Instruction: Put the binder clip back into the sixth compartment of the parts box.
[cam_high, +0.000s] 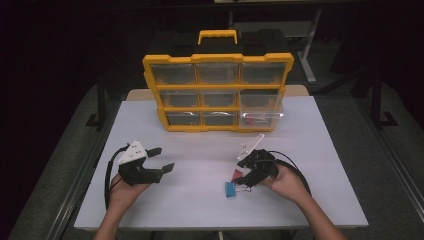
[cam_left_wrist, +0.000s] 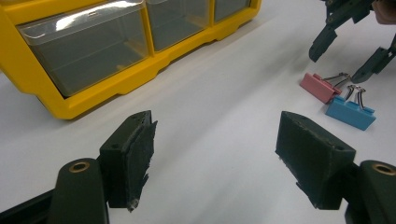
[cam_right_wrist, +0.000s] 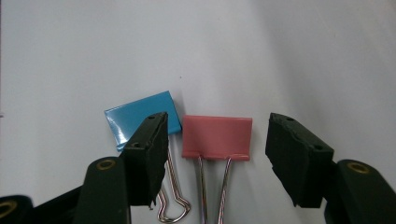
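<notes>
Where claw (cam_right_wrist: 217, 161) gapes, two clips (cam_right_wrist: 217, 137), seemingly apart.

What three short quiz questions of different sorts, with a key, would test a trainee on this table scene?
1. True or false: the right tool has its jaws spread, with the pink binder clip between them.
2. Which clip lies right beside the pink one? A. blue binder clip B. a green clip C. a black clip
3. Fill in: the yellow organiser stands upright and has ___ clear drawers.

Key: 1 true; 2 A; 3 nine. Extra note: the left tool is open above bare table, apart from both clips.
</notes>
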